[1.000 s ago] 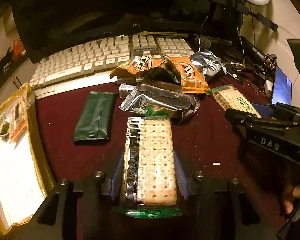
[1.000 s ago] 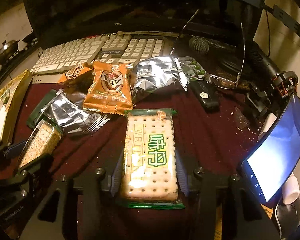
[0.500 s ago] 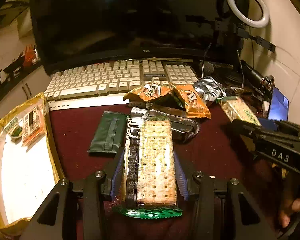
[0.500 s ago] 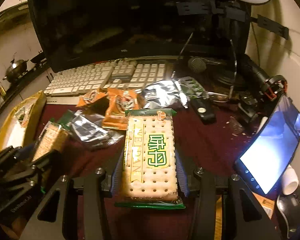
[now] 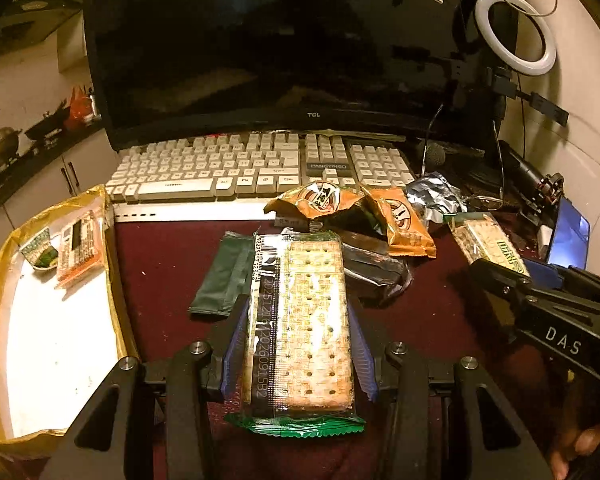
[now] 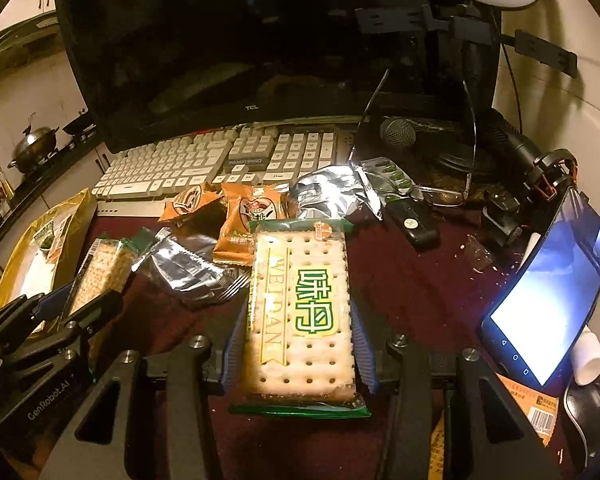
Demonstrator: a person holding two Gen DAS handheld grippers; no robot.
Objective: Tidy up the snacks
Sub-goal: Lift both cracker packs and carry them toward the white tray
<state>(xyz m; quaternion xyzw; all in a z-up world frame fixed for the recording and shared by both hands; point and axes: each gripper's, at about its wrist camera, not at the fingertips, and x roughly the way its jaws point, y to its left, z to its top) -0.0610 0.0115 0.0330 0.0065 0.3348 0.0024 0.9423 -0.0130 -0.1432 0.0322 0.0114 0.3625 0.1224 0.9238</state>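
Observation:
My left gripper [image 5: 298, 316] is shut on a cracker packet [image 5: 304, 320], barcode side up, held above the dark red mat. My right gripper [image 6: 300, 316] is shut on a second cracker packet [image 6: 300, 304] with a green and yellow label; it also shows in the left wrist view [image 5: 488, 242]. The left gripper's packet shows in the right wrist view [image 6: 102, 272]. Loose snacks lie in a pile on the mat: two orange packets [image 5: 404, 220], a silver foil packet [image 6: 332, 192] and a dark green packet [image 5: 226, 280]. A gold tray [image 5: 120, 312] at the left holds two small packets [image 5: 80, 246].
A white keyboard [image 5: 252, 168] and a dark monitor [image 5: 284, 48] stand behind the pile. A lit phone [image 6: 548, 304], a mouse [image 6: 592, 404], a black remote [image 6: 412, 224], a microphone [image 6: 398, 132] and a ring light [image 5: 516, 32] crowd the right side.
Both grippers have risen and pulled back with their cracker packets; the snack pile and keyboard now sit farther below and ahead. More of the monitor and gold tray has come into view.

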